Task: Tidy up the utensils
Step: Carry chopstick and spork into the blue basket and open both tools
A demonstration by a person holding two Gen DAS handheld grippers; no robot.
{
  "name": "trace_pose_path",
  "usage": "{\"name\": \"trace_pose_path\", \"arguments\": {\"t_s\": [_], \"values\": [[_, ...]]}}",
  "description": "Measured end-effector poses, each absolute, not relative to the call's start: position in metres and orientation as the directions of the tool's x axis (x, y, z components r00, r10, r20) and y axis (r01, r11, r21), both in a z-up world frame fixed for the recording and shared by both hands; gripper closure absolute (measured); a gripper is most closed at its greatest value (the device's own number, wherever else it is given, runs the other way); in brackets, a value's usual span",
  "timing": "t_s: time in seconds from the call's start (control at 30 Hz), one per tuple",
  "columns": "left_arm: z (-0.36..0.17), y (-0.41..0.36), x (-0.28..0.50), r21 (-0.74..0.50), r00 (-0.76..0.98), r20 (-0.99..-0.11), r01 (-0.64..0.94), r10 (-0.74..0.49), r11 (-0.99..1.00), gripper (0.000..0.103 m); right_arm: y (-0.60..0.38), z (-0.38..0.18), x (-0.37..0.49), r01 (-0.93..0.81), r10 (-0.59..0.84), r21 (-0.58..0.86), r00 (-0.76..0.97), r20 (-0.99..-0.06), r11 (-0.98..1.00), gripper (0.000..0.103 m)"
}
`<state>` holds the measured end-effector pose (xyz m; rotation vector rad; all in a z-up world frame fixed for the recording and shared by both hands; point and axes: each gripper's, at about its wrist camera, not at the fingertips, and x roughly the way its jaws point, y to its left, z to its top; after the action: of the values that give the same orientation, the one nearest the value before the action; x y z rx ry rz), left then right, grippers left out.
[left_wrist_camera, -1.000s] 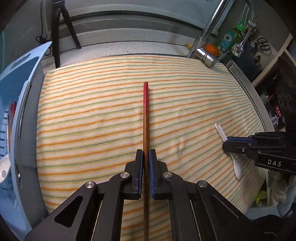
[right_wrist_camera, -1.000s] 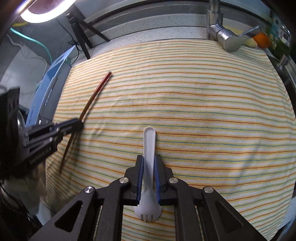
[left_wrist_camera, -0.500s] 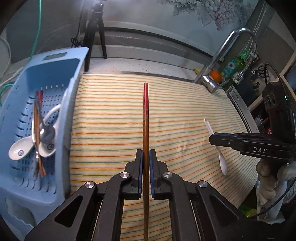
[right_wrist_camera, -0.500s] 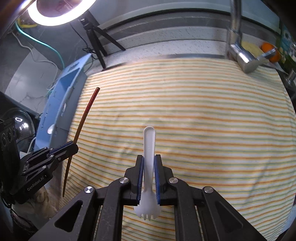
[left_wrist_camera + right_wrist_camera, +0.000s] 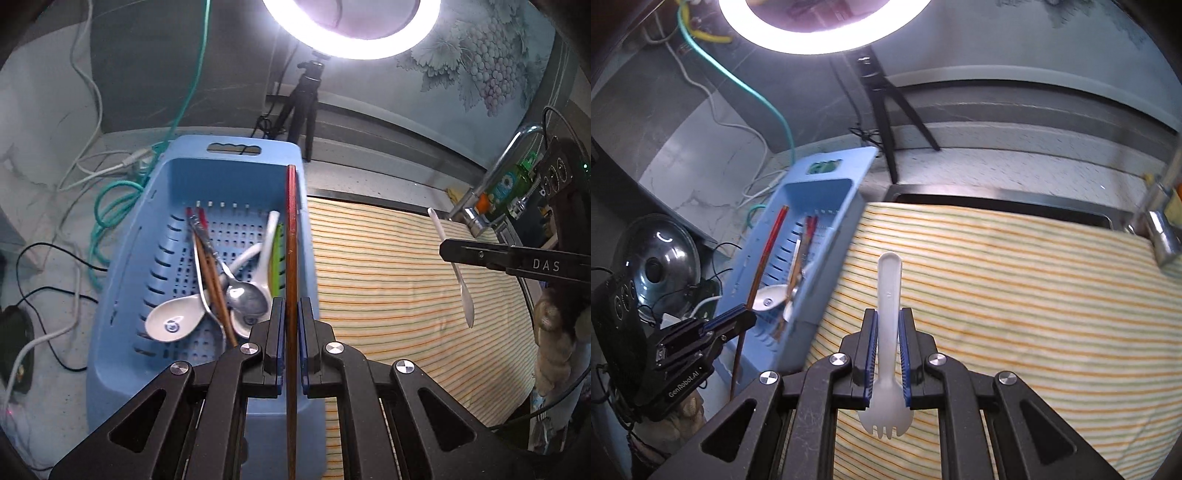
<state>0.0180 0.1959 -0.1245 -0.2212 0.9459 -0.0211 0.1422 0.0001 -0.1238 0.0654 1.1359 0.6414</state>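
Both grippers have swung off the striped cloth (image 5: 406, 280) toward its left edge, where the blue basket (image 5: 122, 280) sits. My left gripper (image 5: 291, 328) pinches a chopstick (image 5: 291, 258) between its fingers, red tip forward over the basket's right rim (spoons and chopsticks lie inside). My right gripper (image 5: 887, 347) clamps a white spork (image 5: 888, 295) by its neck, handle forward, above the cloth.

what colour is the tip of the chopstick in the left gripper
Red, fading to brown wood on the chopstick; clearest in the left wrist view.
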Motion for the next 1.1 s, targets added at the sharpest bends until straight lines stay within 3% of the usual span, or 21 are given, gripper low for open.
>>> {"name": "trace_pose_path", "arguments": {"t_s": [0.57,1.1], "values": [[-0.133,0.262,0.051,-0.201,0.593,-0.802,-0.156,-0.071,0.967,0.098,0.122,-0.133,0.178,-0.471,0.550,0.418,0.186,-0.814,0.777,0.093],[-0.158,0.278,0.075,-0.205,0.549,-0.834,-0.199,-0.064,0.958,0.098,0.165,-0.164,0.202,-0.464,0.520,0.407,0.141,-0.842,0.786,0.092]]}}
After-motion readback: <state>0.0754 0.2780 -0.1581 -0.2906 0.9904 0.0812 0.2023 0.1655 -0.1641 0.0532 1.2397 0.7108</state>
